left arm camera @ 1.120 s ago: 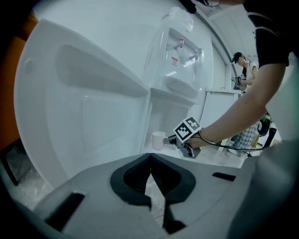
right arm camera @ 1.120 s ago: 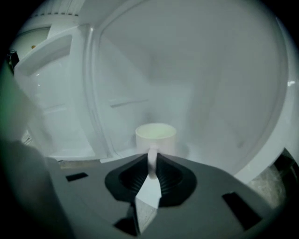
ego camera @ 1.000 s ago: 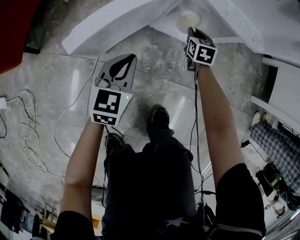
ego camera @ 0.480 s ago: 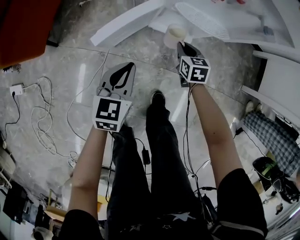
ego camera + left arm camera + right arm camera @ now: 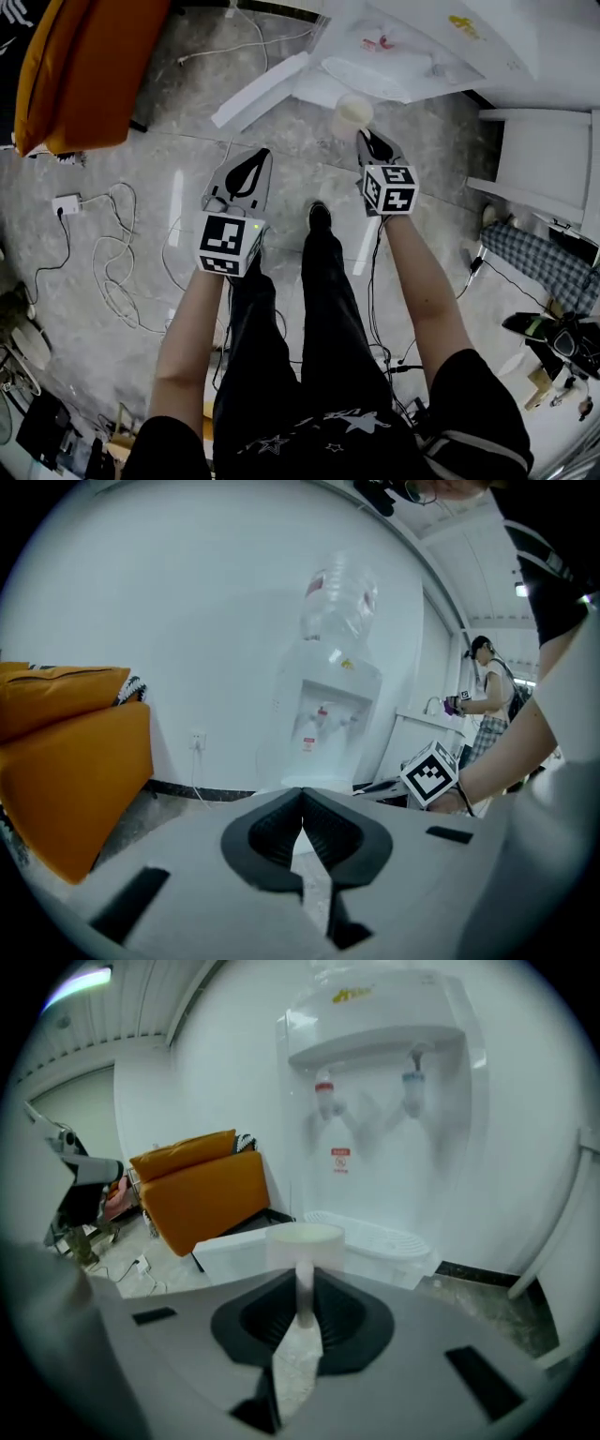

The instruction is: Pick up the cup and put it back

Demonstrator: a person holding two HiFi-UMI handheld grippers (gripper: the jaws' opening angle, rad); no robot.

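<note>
A pale paper cup (image 5: 352,114) hangs in the air in front of the water dispenser (image 5: 412,42). My right gripper (image 5: 367,141) is shut on its near rim wall. In the right gripper view the cup (image 5: 305,1239) stands upright between the dark pads, with the wall pinched at the jaw tips (image 5: 304,1283). Beyond it are the dispenser's taps (image 5: 366,1091) and drip tray (image 5: 375,1237). My left gripper (image 5: 253,155) is held level to the left, away from the cup. Its jaws meet with nothing between them (image 5: 302,819).
An orange sofa (image 5: 84,66) stands at the far left, with white cables (image 5: 112,253) looping on the marble floor. A flat white board (image 5: 262,89) lies near the dispenser's base. White furniture (image 5: 544,159) stands on the right. Another person (image 5: 487,691) is in the background.
The person has stepped and the head view has shifted, so the orange sofa and dispenser front now show. The cup stays in the right gripper. Both grippers sit lower in the picture.
</note>
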